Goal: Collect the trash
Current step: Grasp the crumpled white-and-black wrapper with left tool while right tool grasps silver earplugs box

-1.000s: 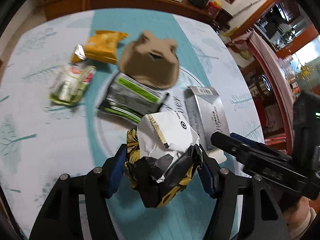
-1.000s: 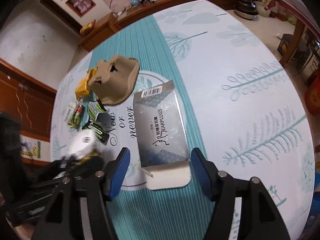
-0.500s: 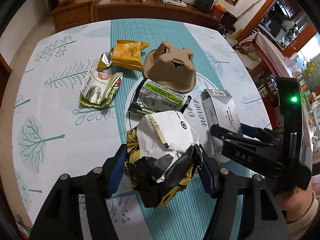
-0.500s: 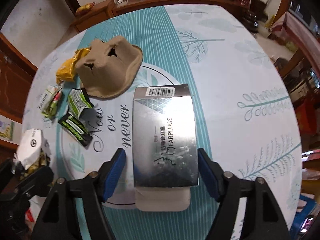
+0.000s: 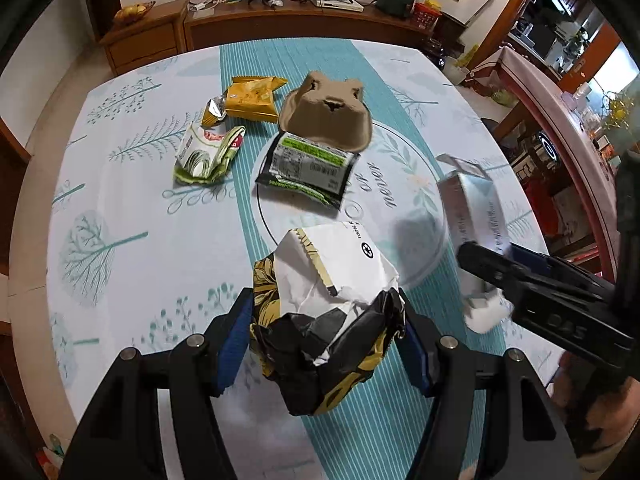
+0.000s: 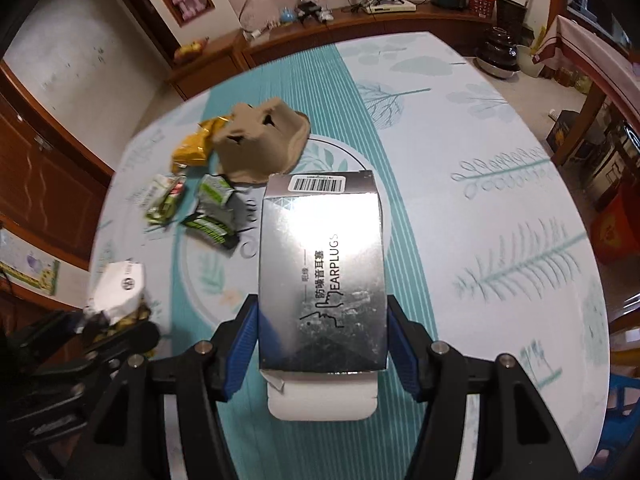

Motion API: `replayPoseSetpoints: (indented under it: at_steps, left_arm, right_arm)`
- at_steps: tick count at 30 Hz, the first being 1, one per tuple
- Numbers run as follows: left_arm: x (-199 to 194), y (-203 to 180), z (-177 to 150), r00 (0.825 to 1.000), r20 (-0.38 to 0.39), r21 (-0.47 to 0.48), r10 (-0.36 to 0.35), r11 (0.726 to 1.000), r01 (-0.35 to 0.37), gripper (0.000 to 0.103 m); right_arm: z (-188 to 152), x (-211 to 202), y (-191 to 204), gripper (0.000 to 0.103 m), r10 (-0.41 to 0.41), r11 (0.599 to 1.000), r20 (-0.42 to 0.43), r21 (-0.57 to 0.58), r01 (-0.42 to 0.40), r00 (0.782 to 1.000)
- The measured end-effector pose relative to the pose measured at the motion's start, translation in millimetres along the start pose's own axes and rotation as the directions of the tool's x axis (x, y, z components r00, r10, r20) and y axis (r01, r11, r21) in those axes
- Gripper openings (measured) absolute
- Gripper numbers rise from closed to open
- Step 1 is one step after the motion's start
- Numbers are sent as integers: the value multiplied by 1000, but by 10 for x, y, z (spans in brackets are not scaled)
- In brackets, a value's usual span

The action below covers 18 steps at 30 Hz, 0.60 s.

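My left gripper [image 5: 326,336] is shut on a crumpled white, black and gold wrapper [image 5: 328,304] and holds it above the table's near side. My right gripper [image 6: 322,344] is shut on a silver earplugs box [image 6: 322,268] and holds it off the table; the box also shows in the left wrist view [image 5: 472,208]. On the table lie a brown pulp tray [image 5: 326,114], a yellow snack bag [image 5: 250,98], a green and white wrapper [image 5: 208,152] and a black and green packet [image 5: 308,168].
The round table [image 5: 120,220] has a white and teal cloth with tree prints. A wooden sideboard [image 5: 280,20] with cables and gadgets stands behind it. Another table [image 5: 560,112] with a pink cloth is at the right.
My right gripper has closed on the earplugs box and lifted it off the table. My left gripper has drawn back and up with the crumpled wrapper still in it.
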<state>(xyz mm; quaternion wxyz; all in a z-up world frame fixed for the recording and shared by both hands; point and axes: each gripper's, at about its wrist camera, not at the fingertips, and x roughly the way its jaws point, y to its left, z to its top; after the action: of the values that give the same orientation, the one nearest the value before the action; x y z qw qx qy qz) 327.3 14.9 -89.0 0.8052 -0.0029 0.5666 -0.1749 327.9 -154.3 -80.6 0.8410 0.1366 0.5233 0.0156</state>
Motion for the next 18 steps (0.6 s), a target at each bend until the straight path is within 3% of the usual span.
replayPoseSetpoints:
  at_steps: [8, 18]
  left_arm:
    - [-425, -370, -509, 999, 47, 11, 24, 1000, -25, 64]
    - [-864, -1045, -1583, 994, 93, -107, 55, 993, -45, 64]
  right_arm:
    - [-546, -681, -179, 60, 95, 995, 59, 1, -95, 994]
    - [-1569, -1293, -504, 60, 206, 972, -11, -112, -206, 978]
